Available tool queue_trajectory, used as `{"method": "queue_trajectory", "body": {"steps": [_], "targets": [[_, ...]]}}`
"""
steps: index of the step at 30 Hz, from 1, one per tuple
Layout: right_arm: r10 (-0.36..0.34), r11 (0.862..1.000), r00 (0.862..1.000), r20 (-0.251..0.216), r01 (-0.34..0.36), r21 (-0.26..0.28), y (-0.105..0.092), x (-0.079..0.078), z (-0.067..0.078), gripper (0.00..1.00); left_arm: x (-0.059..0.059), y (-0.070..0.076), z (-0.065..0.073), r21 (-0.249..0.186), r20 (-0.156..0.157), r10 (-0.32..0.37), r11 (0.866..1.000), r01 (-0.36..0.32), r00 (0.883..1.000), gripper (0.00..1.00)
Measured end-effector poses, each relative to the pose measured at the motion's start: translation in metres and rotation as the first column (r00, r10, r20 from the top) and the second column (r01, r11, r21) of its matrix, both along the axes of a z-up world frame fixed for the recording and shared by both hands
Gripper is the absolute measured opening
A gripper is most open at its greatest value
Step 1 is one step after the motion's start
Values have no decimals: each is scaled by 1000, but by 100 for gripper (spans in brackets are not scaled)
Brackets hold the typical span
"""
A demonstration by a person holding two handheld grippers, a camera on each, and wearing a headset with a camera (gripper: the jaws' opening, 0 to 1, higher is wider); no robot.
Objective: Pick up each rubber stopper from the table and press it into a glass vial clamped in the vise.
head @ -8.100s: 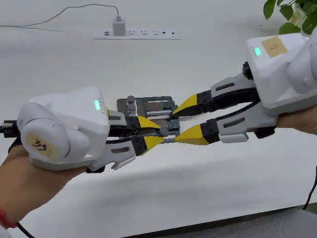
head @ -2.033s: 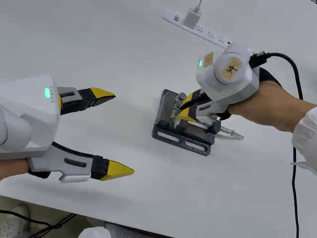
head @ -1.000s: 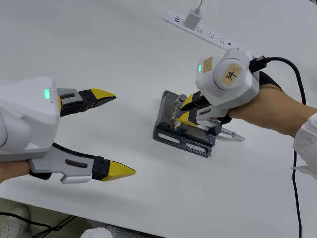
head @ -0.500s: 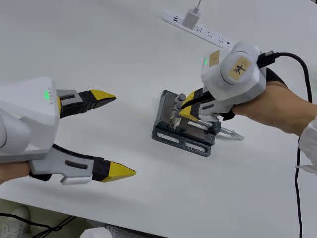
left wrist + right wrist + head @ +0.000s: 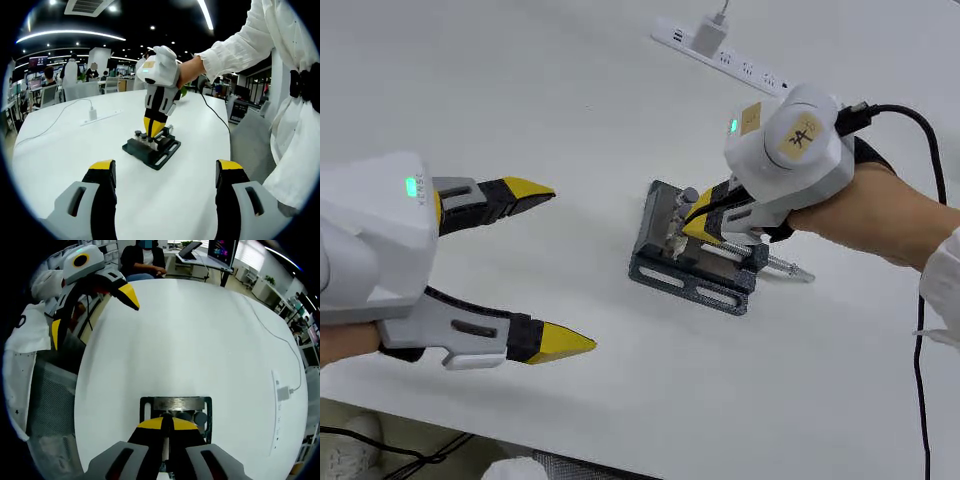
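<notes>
The vise (image 5: 688, 262) sits on the white worktop (image 5: 620, 110) and everything else is arranged around it. It clamps the vials (image 5: 141, 139) upright so that a stopper can be pushed straight down without the glass skidding. The right hand-held gripper (image 5: 698, 226) stands directly above the vise, jaws pointing down and clenched tip to tip over the clamping slot. I judge this to be the pressing stroke on a vial. Whether a stopper is pinched between the tips or sits beneath them I cannot tell. A grey stopper (image 5: 689, 195) tops a vial at the vise's far corner, just beside those tips. The left hand-held gripper (image 5: 546, 266) is held well apart from the vise, on the person's left of it. It is released, with jaws spread wide and nothing in them, probably to stay out of the way. A power strip (image 5: 720, 55) lies beyond the vise, well apart. The left gripper view gives a side-on look that the head view lacks: the right gripper stands near vertical on the vise, with two dark-capped vials just beside its tips. The right gripper view looks down along its own jaws. It shows the steel jaw face of the vise just beyond the tips and a round dark stopper top to one side of them, an alignment the gripper's body hides in the head view.
</notes>
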State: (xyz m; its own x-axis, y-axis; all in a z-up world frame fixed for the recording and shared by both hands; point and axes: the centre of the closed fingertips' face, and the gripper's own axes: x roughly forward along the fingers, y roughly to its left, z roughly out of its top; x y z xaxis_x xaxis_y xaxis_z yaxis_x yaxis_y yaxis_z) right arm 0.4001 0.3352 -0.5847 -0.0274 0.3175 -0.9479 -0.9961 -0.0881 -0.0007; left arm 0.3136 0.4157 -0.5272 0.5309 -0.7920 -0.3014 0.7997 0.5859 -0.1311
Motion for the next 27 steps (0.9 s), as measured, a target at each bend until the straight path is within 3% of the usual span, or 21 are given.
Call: {"method": "queue_trajectory", "body": {"steps": [17, 27], "targets": [[33, 997, 999, -32, -35, -66, -1, 4, -5, 0, 2, 1, 0, -1, 3, 8, 1000, -8, 1000, 81], [45, 996, 999, -25, -46, -70, -3, 0, -4, 0, 4, 1, 1, -1, 5, 11, 1000, -11, 1000, 81]]}}
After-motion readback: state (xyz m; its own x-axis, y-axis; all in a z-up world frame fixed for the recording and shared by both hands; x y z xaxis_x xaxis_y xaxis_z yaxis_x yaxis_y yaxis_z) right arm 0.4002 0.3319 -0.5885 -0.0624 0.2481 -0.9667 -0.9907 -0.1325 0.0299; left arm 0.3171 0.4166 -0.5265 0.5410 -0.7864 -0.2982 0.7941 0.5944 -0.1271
